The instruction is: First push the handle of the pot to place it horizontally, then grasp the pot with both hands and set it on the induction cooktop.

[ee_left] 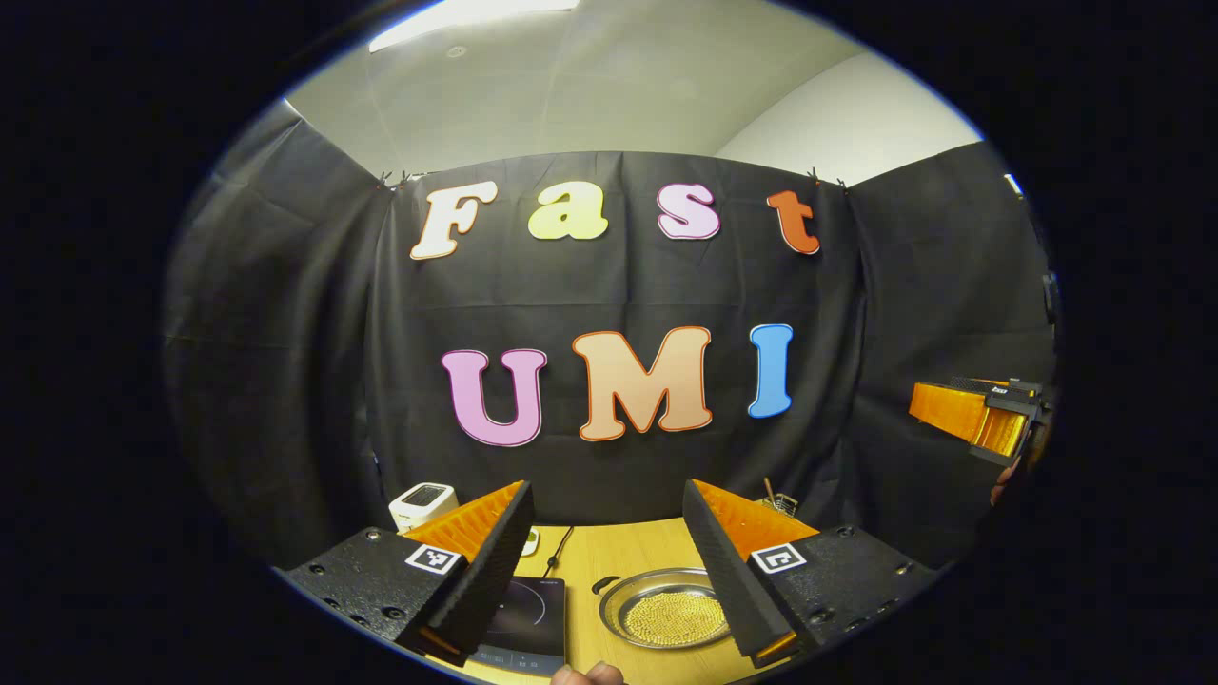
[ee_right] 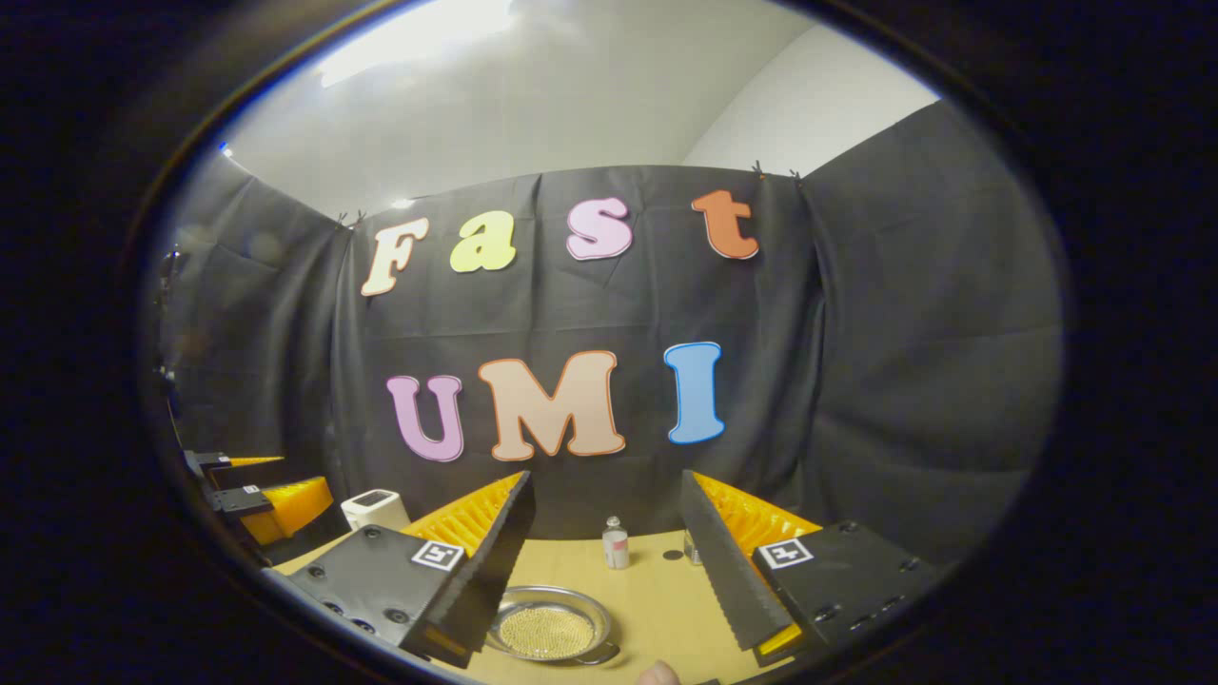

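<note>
I hold both grippers up above the counter (ee_left: 628,552), and nothing of the task looks started to me: the pot (ee_left: 666,609) sits on the bare wood, apart from either tool, and the induction cooktop (ee_left: 525,618) lies just to its left with nothing on it. My left gripper (ee_left: 609,561) has its fingers spread wide with only air between them, and my right gripper (ee_right: 609,561) is the same, fingers apart and holding nothing. The pot is a shallow metal one with a layer of small golden beads across its bottom. In the left gripper view I can make out a dark loop at its rim on the side facing the cooktop, and in the right gripper view a thin loop handle shows at the pot's near right edge; I judge the handle push is not yet done, though I cannot tell how it stands. So all is left: nudge the handle level, take the pot from both sides, and carry it onto the cooktop. The left gripper view gives me the cooktop, a cord running back from it, and my other gripper off to the right. The right gripper view gives me a small bottle (ee_right: 616,544) standing near the back of the counter. A small white box (ee_left: 422,504) stands at the back left.
</note>
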Motion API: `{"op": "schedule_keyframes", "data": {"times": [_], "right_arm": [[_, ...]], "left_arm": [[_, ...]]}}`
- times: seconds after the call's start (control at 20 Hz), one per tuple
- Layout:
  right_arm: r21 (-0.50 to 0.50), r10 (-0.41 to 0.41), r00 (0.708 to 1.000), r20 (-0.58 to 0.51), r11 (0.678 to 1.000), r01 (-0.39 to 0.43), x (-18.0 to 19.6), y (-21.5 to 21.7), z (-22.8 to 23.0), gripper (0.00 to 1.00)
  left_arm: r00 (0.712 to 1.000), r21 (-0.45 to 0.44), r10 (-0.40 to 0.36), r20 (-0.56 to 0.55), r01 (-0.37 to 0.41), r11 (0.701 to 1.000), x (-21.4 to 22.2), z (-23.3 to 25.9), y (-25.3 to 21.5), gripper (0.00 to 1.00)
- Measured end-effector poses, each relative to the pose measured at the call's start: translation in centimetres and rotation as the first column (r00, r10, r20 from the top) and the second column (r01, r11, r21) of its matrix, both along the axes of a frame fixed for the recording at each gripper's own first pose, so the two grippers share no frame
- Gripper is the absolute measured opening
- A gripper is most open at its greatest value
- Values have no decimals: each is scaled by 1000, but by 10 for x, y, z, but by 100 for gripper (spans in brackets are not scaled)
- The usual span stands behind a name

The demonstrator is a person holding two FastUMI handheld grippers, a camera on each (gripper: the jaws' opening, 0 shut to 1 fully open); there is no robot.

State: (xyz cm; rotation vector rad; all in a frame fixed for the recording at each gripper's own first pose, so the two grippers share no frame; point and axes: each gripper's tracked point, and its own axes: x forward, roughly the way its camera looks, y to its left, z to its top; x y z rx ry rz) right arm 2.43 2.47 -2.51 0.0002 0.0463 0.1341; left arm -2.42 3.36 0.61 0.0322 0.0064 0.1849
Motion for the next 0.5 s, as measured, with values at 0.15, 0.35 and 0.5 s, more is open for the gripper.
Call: {"op": "schedule_keyframes", "data": {"times": [0.15,0.35,0.5], "right_arm": [[-14,32,999,3,999,-32,3,-1,-5,79],[-10,31,1000,-2,999,-31,10,-6,-9,27],[104,114,990,-85,989,-105,18,17,-28,6]], "left_arm": [[999,4,37,-12,-37,999,-5,-2,-2,95],[998,10,56,-1,-56,998,-8,1,-6,95],[999,19,41,1,-41,999,3,-1,-4,95]]}}
